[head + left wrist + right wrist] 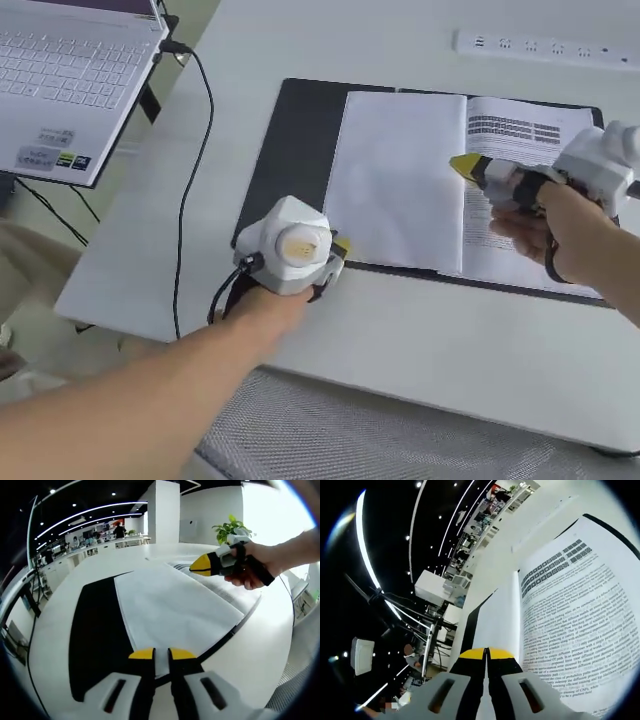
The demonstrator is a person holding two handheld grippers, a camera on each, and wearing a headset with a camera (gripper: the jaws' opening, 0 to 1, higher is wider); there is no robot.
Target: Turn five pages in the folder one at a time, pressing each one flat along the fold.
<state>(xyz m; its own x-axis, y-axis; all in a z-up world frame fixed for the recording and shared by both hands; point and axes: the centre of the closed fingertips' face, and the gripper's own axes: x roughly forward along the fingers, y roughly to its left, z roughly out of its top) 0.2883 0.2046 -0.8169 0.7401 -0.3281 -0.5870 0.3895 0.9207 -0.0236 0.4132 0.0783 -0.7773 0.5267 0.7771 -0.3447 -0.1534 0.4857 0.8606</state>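
White workbench (420, 330) bearing open folder (290, 150), centre. Printed page (510, 125) judged thin, limp, easily creased; best lifted at free outer edge. Right gripper (465, 167) closed, empty, over fold. Left gripper (161, 655) slightly parted at near edge.

1. A white worktop (400, 330) is lying in bright light.
2. A laptop (70, 70) is sitting at the worktop's far-left corner, its black cable (190, 200) trailing across the worktop's left side.
3. A power strip (545, 47) is lying along the worktop's far edge.
4. Beyond the worktop, a white pillar (162, 510) is rising under glowing ceiling light strips (90, 512), with a green plant (231, 527) standing nearby.
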